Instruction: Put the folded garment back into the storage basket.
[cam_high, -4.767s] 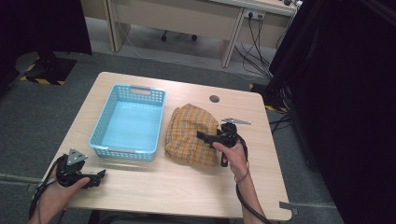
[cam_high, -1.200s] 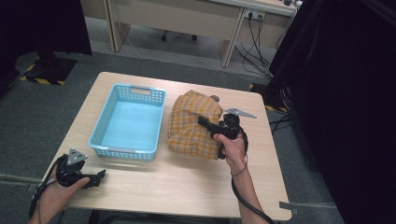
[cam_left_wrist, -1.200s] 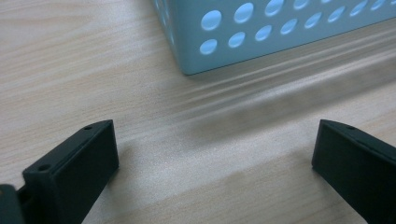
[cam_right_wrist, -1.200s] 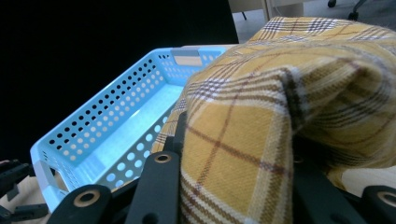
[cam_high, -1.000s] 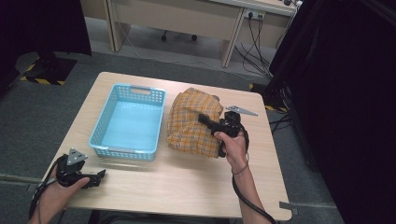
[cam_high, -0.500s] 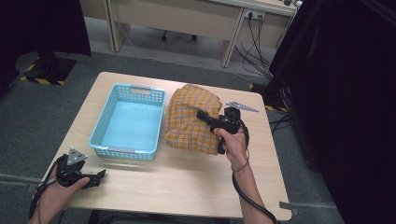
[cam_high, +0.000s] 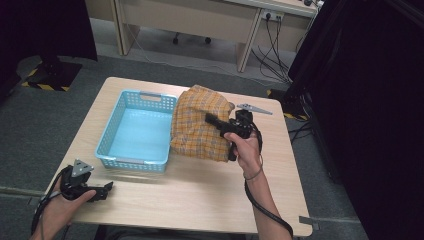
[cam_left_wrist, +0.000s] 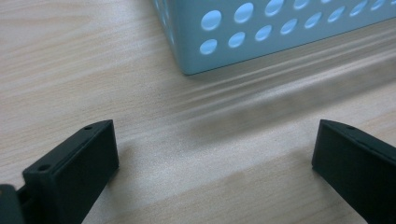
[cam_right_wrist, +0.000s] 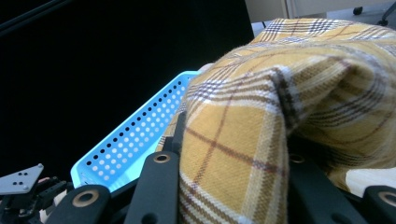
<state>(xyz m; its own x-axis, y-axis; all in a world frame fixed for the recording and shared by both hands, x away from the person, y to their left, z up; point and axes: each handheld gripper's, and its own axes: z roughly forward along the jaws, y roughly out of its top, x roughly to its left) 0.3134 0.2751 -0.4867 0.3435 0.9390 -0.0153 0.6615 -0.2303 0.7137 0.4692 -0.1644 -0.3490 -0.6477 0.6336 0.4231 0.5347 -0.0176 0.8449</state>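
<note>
table (cam_high: 200, 195): a light wood-grain top is seen from above, standing on grey carpet; dark curtains hang at the right and far left.
left gripper (cam_high: 102, 191): it is held low at the near left corner of the table, just in front of the basket's near wall; in the left gripper view (cam_left_wrist: 212, 158) its two black jaws are spread wide apart with only bare wood between them, so nothing is grasped.
left hand (cam_high: 62, 197): it is wrapped around the gripper body, with the grey three-cornered plate on top.
right hand (cam_high: 248, 150): it comes in from the near edge with a cable trailing along the forearm.
right gripper (cam_high: 212, 120): it is pointed towards the left across the cloth; in the right gripper view (cam_right_wrist: 229, 186) the jaws are clamped on a fold of the plaid fabric, which is pinched between them.
plaid cloth (cam_high: 200, 127): a yellow checked cloth is bunched at mid-table, its pinched part raised, its left edge touching the basket's right rim; the lower part rests on the table.
blue basket (cam_high: 107, 137): a perforated light blue plastic basket stands left of the cloth, nothing seen inside.
desk (cam_high: 200, 20): a pale desk stands beyond the table, with cables hanging at its right end.
</note>
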